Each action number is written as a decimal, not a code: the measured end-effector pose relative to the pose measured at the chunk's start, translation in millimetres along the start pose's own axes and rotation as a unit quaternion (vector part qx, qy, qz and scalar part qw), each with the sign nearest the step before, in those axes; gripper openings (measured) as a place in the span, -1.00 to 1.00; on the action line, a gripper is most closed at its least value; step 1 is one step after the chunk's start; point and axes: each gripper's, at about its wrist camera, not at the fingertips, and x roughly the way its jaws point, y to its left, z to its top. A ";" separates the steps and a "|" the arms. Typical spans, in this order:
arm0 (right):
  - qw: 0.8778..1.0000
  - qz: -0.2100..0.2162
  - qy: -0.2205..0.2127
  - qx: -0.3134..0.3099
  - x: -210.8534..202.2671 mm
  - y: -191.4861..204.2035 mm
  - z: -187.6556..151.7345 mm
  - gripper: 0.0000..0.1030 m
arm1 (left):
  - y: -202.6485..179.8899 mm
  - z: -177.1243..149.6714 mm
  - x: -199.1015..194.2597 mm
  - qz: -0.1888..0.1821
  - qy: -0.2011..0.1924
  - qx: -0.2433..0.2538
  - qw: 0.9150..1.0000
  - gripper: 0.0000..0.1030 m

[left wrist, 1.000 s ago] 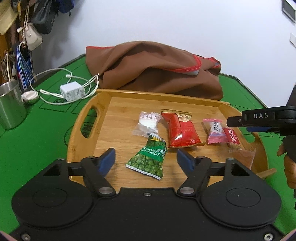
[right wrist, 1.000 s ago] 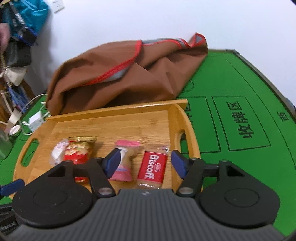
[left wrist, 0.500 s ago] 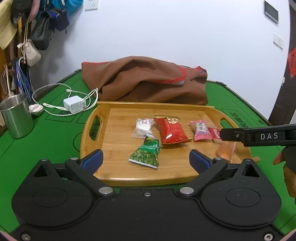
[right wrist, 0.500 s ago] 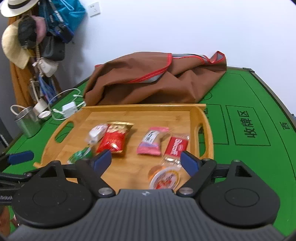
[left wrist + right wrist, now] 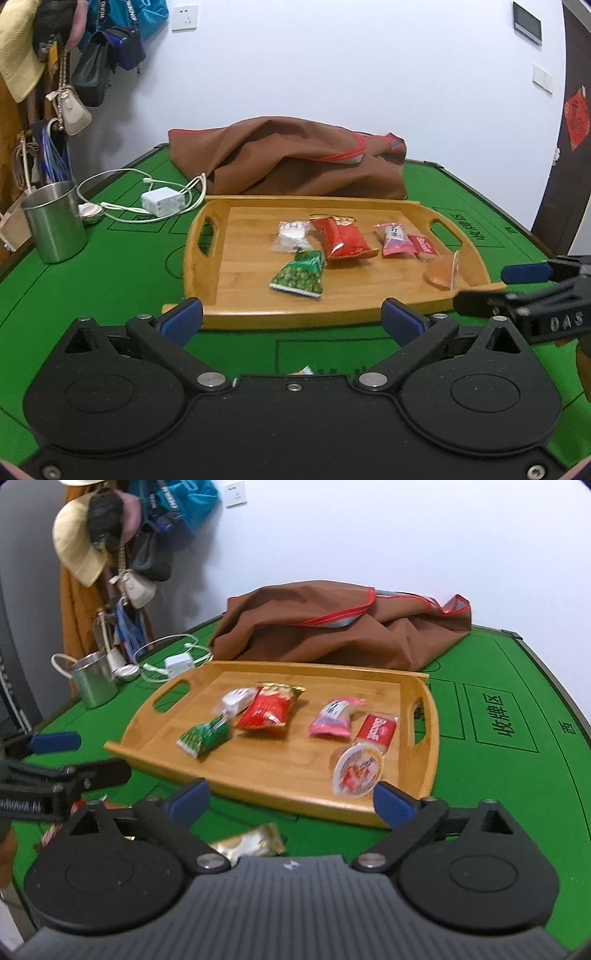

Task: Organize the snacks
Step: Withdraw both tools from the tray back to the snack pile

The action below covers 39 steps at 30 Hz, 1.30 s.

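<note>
Both the left gripper (image 5: pixel 291 319) and right gripper (image 5: pixel 291 803) have fingers spread wide, empty, over the green felt counter (image 5: pixel 110 280). Ahead of them, the rectangular bamboo tray (image 5: pixel 240 280) carries six packaged snacks (image 5: pixel 341 240).

The small red packet (image 5: pixel 377 730) on the tray reads "Biscoff" in white. The right gripper (image 5: pixel 517 286), seen from the left wrist view, carries "DAS" on its black body. The green surface (image 5: pixel 498 720) bears printed Chinese characters, "收牌区" in a box and "西" nearer the edge. The blue hanging bag (image 5: pixel 136 14) shows white lettering, possibly "WONDERLAND".
</note>
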 end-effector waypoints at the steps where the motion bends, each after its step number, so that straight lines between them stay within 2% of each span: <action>1: 1.000 0.000 0.001 -0.003 -1.1 2.7 -3.2 1.00 | 1.7 -1.6 -1.5 0.001 0.000 -0.002 1.000 0.99; 9: 1.000 0.011 0.003 -0.015 -12.9 14.6 -24.3 1.00 | 14.7 -16.6 -16.2 -0.004 0.006 -0.014 1.000 0.99; 24: 0.997 0.046 0.048 -0.031 -16.9 35.4 -60.7 1.00 | 27.1 -57.7 -39.5 0.000 0.046 -0.029 0.999 0.99; 29: 0.996 0.051 0.056 -0.057 -13.2 50.3 -68.8 1.00 | 24.9 -65.5 -45.0 -0.004 0.050 -0.025 0.998 0.99; 39: 0.992 0.071 0.061 -0.090 -10.8 72.0 -72.9 1.00 | 11.3 -70.8 -46.7 -0.020 0.064 0.011 0.998 0.51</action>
